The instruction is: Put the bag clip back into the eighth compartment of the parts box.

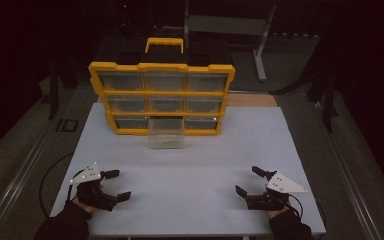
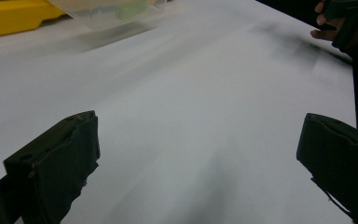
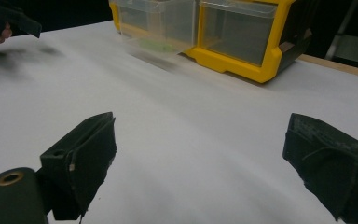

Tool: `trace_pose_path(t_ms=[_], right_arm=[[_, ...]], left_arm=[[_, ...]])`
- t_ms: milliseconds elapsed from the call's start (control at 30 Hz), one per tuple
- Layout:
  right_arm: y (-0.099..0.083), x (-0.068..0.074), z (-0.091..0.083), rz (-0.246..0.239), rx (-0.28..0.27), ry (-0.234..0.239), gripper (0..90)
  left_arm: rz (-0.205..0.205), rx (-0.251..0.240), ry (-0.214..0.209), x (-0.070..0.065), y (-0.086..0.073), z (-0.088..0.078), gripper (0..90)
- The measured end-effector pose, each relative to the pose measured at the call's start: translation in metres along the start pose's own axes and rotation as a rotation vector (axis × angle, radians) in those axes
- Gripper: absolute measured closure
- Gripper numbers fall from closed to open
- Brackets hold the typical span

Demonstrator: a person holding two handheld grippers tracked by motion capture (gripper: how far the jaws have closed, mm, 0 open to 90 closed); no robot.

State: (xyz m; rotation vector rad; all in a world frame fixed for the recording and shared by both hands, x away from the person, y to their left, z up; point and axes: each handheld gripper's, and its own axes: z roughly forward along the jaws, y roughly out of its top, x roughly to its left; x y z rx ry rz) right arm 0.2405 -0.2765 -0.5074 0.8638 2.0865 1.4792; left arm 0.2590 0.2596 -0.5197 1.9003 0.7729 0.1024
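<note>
I had the left gripper [image 1: 118, 185] and right gripper [image 1: 249, 181] both wide open, holding nothing. Both sat low over the surface [image 1: 190, 165]. Clear drawer [image 1: 166, 134] stuck out of the yellow organizer [image 1: 162, 94].

drawer [image 2: 107, 11]: cut off by top edge in left gripper view, blurred, greenish contents unidentifiable | organizer [image 3: 242, 35]: cropped at top in right gripper view | organizer compartments in high view: contents too dim to tell | far hand [image 2: 340, 23]: cropped at corner
</note>
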Motion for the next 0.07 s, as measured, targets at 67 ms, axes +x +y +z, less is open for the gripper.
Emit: trace_pose_path(t_ms=[67], right_arm=[[0.0000, -0.0001, -0.0001, 0.000, 0.000, 0.000, 9.3]], left_arm=[[0.001, -0.002, -0.003, -0.0003, 0.0001, 0.0000, 0.2]])
